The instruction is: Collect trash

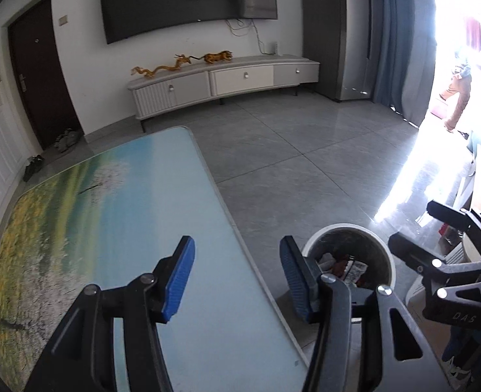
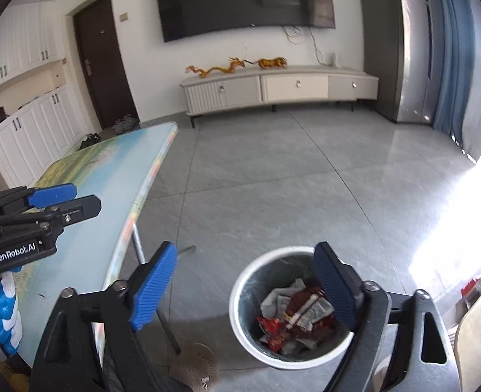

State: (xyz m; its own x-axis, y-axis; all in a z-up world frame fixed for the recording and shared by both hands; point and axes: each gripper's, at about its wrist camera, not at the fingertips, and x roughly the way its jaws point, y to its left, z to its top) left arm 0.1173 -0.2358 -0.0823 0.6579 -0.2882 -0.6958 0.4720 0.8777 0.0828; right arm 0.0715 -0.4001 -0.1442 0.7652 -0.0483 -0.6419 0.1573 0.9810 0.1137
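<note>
Left wrist view: looking down over table and floor, both tools empty.
Table [image 1: 116, 215]: lying at left under the left gripper, printed with a landscape of yellow flowers and blue sky.
Left gripper [image 1: 237, 277]: hanging over the table's right edge, blue pads standing wide apart, gripping nothing.
Bin [image 1: 391, 263]: standing on the grey floor just right of the table, white rim showing, partly hidden behind the right-hand pad.
Trash [image 1: 354, 269]: lying inside the bin.
Right gripper [image 1: 413, 232]: showing at far right, jaws apart, beside the bin.
Right wrist view: seeing the left gripper [image 2: 77, 197] at left above the table [image 2: 109, 176], right gripper [image 2: 245, 285] spread wide and holding nothing, bin [image 2: 240, 290] below its right pad, red and white wrappers [image 2: 300, 315] piled inside.
</note>
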